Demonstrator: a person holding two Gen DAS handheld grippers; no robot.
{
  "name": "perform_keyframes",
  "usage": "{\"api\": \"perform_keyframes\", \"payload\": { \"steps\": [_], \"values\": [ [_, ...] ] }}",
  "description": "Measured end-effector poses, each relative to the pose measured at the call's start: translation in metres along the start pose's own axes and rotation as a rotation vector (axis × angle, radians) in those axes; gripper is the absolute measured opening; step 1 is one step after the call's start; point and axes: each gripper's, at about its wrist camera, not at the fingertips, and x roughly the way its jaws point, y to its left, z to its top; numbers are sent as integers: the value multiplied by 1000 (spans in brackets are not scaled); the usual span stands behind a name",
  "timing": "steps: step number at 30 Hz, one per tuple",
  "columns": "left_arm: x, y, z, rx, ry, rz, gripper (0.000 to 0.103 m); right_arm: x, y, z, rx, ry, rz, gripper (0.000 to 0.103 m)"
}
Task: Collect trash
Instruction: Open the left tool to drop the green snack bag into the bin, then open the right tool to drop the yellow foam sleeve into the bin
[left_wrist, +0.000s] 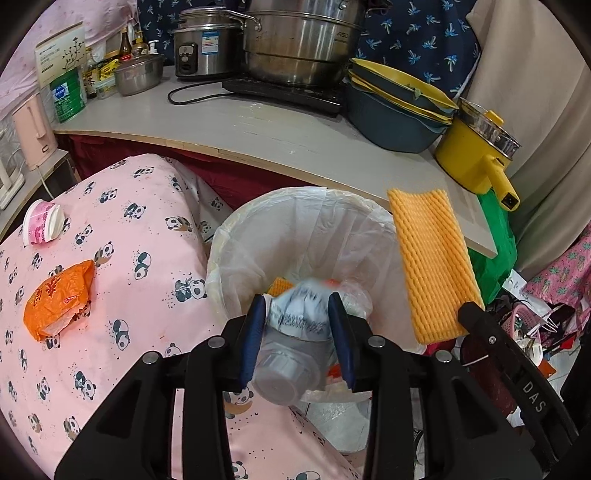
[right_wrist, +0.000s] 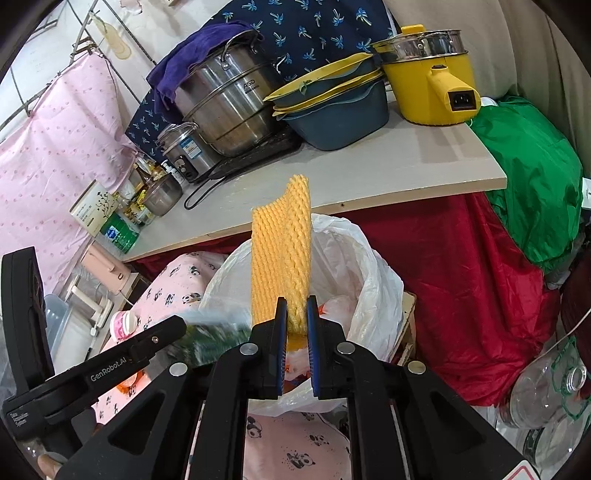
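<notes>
Now the left gripper (left_wrist: 297, 332), low in the frame centre, has its jaws loosely around a blurred plastic bottle (left_wrist: 291, 354) above the lined trash bin (left_wrist: 236, 236), while the right gripper (right_wrist: 296, 332) is clamped on the orange foam net (right_wrist: 282, 258). I think the bottle may bounce off the bin rim onto the bed (left_wrist: 129, 229), because it hangs near the edge. The long net could also catch on the bag and hang outside.
</notes>
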Motion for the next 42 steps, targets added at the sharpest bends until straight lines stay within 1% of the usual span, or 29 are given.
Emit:
{"api": "perform_keyframes", "payload": {
  "steps": [5,11,17,19,22,33,42],
  "values": [
    [-2,5,3,-16,-18,21,52,1,0,0,0,2,0,10],
    [-7,15,2,-34,-31,39,60,5,7,-2,-11,17,10,10],
    [-10,27,-1,-46,-36,58,65,15,18,-5,-33,40,18,10],
    [-11,31,-2,-52,-37,62,65,18,22,-6,-41,45,20,11],
    [-12,37,-3,-58,-39,69,65,21,27,-5,-48,48,19,15],
    [-20,58,-7,-88,-53,100,66,22,45,-5,-66,39,28,23],
    [-35,82,-14,-126,-70,120,66,21,70,-10,-107,49,50,23]
  ]
}}
